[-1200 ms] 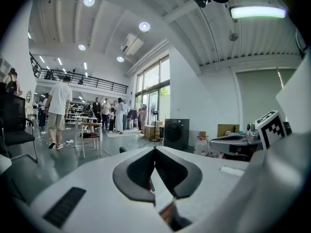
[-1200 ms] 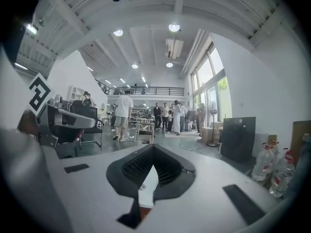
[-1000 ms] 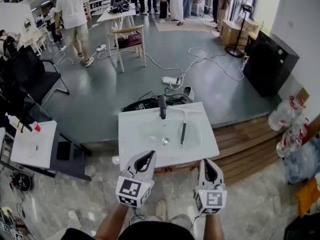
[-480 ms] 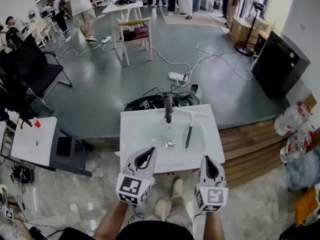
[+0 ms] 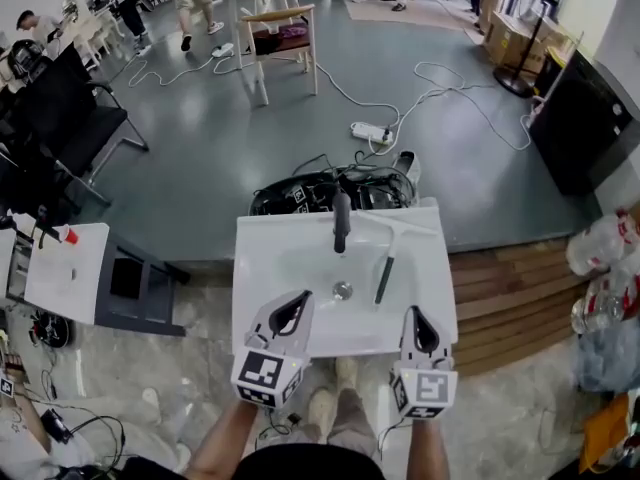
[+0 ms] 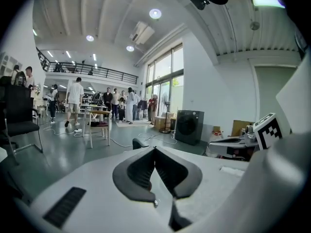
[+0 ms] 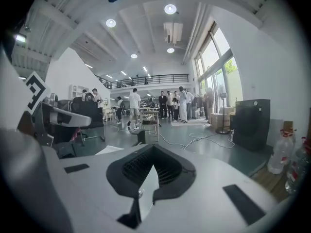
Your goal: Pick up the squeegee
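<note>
Presently at approach, with left gripper (image 5: 301, 298) and right gripper (image 5: 413, 314) both pressed together, empty, low in frame before sink (image 5: 252, 268), squeegee (image 5: 385, 276) lying right of centre in basin; next calls for spreading right jaws over handle.

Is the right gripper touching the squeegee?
Apart. The head view shows a strip of bare sink between the squeegee and the right gripper, whose shut fingers hold nothing.
</note>
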Available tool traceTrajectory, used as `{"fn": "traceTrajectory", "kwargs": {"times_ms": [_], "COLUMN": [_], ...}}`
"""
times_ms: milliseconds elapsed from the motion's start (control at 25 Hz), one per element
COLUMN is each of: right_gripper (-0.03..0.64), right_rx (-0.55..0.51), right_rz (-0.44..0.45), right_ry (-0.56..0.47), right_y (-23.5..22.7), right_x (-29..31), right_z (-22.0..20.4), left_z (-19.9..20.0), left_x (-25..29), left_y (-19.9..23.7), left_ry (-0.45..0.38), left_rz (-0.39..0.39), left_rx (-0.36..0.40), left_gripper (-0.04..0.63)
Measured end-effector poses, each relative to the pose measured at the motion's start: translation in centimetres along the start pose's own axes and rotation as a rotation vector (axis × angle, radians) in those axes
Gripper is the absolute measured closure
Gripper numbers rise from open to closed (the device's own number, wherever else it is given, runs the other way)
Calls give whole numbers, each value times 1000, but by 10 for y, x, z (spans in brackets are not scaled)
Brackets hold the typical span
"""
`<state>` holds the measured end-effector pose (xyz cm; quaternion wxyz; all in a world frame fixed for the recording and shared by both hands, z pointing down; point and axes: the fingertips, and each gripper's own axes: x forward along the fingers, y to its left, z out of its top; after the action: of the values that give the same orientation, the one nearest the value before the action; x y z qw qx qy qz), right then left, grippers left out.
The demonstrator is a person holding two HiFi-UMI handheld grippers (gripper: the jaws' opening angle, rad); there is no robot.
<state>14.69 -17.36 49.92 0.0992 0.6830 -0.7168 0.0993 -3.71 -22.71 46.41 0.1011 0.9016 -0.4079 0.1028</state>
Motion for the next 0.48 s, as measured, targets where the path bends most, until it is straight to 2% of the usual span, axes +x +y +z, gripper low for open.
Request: {"fn": "traceTrajectory", "kwargs": {"times_ms": [480], "right_gripper": [618], "right_rx": [23], "right_rz": [46], "right_ry": [100], "right_y": [-24], "right_x": [92], "right_z": [-53], "left_z": [-55], "left_x": [82], "left_y": [33], "left_ry": [92], "left_rz": [43], "left_rx": [-57], "left_gripper": [592]}}
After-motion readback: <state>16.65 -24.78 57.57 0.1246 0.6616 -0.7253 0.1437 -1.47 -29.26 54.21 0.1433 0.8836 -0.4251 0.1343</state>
